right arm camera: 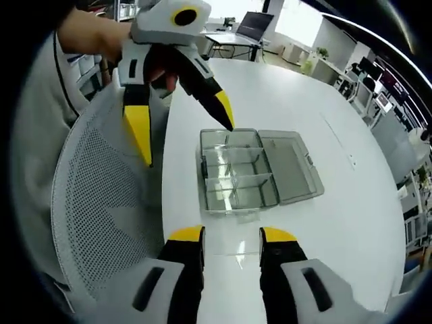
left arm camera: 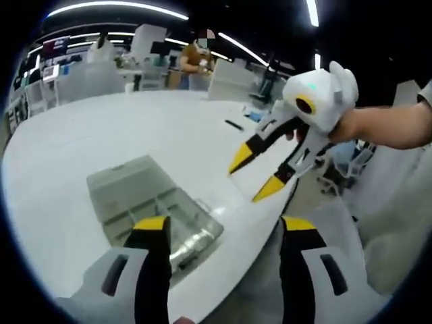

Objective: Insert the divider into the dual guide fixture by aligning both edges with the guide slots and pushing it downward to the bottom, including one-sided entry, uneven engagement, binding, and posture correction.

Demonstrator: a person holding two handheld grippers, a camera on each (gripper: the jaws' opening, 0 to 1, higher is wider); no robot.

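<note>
A clear plastic box (right arm camera: 236,172) with clear dividers standing in its guide slots sits on the white table (right arm camera: 337,223), its lid (right arm camera: 290,165) lying open flat beside it. My right gripper (right arm camera: 231,236) is open and holds nothing, hovering short of the box's near end. A faint clear outline (right arm camera: 233,255) lies on the table below its jaws; I cannot tell what it is. My left gripper (right arm camera: 182,125) hangs open above the box's far end, held by a hand. In the left gripper view the box (left arm camera: 152,202) lies under my open left gripper (left arm camera: 223,226), with the right gripper (left arm camera: 255,175) open beyond it.
A white mesh chair (right arm camera: 101,202) stands against the table's edge beside the box. A small dark object (left arm camera: 234,125) lies farther out on the table. A person (left arm camera: 199,57) stands at the far side of the room among desks and screens.
</note>
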